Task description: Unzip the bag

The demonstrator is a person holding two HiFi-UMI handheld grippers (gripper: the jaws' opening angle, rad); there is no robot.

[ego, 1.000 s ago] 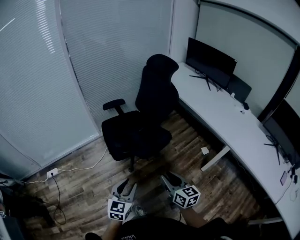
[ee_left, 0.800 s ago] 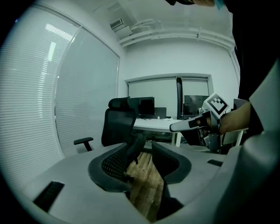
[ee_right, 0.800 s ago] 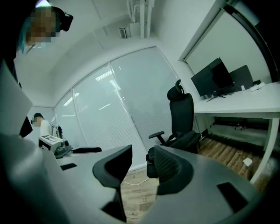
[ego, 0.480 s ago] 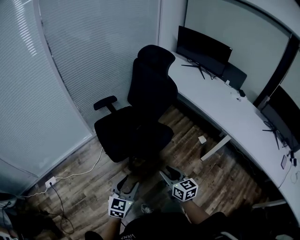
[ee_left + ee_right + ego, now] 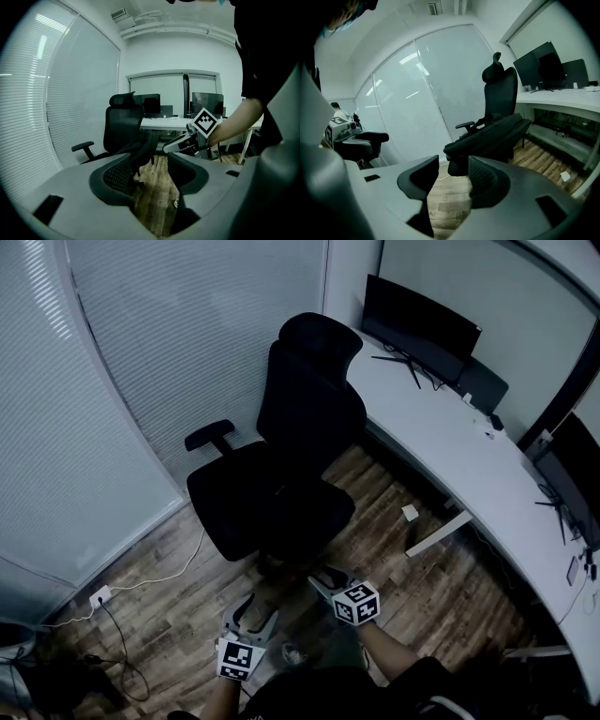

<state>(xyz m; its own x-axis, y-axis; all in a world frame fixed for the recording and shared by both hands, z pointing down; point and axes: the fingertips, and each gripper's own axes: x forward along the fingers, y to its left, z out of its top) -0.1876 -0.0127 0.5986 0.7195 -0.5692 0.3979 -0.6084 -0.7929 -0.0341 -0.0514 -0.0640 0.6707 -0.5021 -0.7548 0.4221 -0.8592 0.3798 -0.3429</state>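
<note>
Unzipping is not yet begun: left gripper [image 5: 250, 613] and right gripper [image 5: 325, 579] hang before the office chair [image 5: 281, 474], jaws opening, empty; no bag clearly visible.

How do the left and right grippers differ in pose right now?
The right gripper is held further forward, near the base of the chair; the left gripper sits back, closer to the person. The left gripper points nearly straight ahead; the right gripper angles in leftward. Shared: both are empty, jaws opening, above the wood floor.
</note>
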